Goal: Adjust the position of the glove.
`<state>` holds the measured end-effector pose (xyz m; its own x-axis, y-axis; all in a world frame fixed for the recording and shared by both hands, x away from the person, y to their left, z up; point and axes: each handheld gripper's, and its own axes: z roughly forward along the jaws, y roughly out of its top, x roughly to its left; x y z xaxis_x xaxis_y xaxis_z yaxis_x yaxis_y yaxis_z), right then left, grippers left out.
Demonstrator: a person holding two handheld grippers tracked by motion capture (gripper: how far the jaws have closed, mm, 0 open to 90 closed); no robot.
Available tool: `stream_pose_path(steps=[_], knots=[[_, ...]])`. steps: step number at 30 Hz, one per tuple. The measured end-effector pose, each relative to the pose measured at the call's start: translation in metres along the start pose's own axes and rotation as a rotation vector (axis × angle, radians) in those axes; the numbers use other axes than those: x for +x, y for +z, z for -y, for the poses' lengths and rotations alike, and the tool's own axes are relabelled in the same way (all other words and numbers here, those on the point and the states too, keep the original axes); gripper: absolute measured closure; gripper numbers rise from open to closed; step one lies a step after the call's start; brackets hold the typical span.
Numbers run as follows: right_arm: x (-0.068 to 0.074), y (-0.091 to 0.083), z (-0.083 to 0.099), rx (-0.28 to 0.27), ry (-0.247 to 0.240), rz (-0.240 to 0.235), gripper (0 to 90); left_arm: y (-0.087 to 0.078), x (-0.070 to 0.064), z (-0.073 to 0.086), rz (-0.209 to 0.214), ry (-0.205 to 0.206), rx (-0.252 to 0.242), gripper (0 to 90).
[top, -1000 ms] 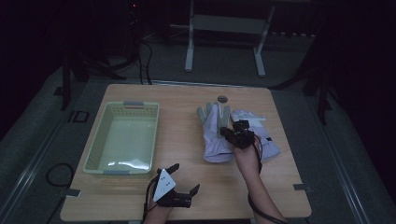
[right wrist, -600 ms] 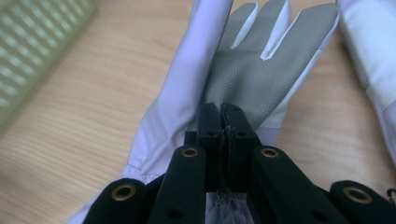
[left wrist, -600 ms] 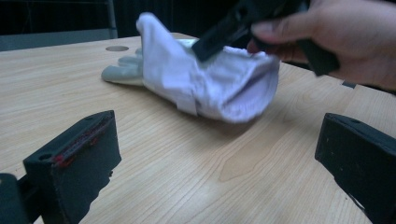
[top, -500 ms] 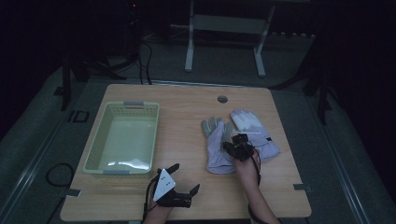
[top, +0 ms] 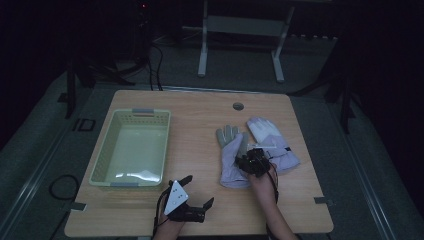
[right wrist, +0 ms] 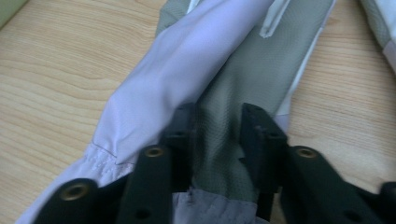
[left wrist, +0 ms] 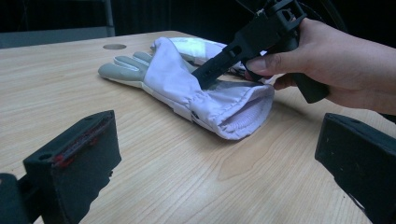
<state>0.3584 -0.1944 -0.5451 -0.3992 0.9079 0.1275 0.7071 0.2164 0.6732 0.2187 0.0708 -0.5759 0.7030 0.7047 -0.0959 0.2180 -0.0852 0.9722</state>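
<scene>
Near glove lying flat on table, right of green basket, fingers pointing away from person. Second glove lying just beside it, farther from basket. Right gripper sitting on near glove close to cuff, jaws partly closed, pinching fold of grey fabric between them. Left gripper waiting below basket, near table edge, jaws wide apart, holding nothing.
</scene>
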Motion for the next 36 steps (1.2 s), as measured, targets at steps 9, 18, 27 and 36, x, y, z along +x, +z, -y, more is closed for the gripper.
stream_pose_path(steps=[9, 18, 27, 36], knots=[[-0.015, -0.03, -0.02, -0.037, -0.044, -0.023, 55.5, 0.0, 0.0, 0.0, 0.001, 0.003, -0.001, 0.1], [-0.067, -0.048, -0.037, -0.023, -0.109, 0.006, 58.1, 0.0, -0.001, 0.0, -0.003, 0.003, -0.001, 0.1], [-0.121, -0.05, -0.054, -0.036, -0.153, 0.008, 54.7, 0.0, 0.0, 0.0, -0.002, 0.002, 0.004, 0.1], [-0.142, -0.023, -0.05, 0.004, -0.156, -0.016, 50.6, 0.0, 0.001, 0.0, 0.005, -0.012, 0.003, 0.1]])
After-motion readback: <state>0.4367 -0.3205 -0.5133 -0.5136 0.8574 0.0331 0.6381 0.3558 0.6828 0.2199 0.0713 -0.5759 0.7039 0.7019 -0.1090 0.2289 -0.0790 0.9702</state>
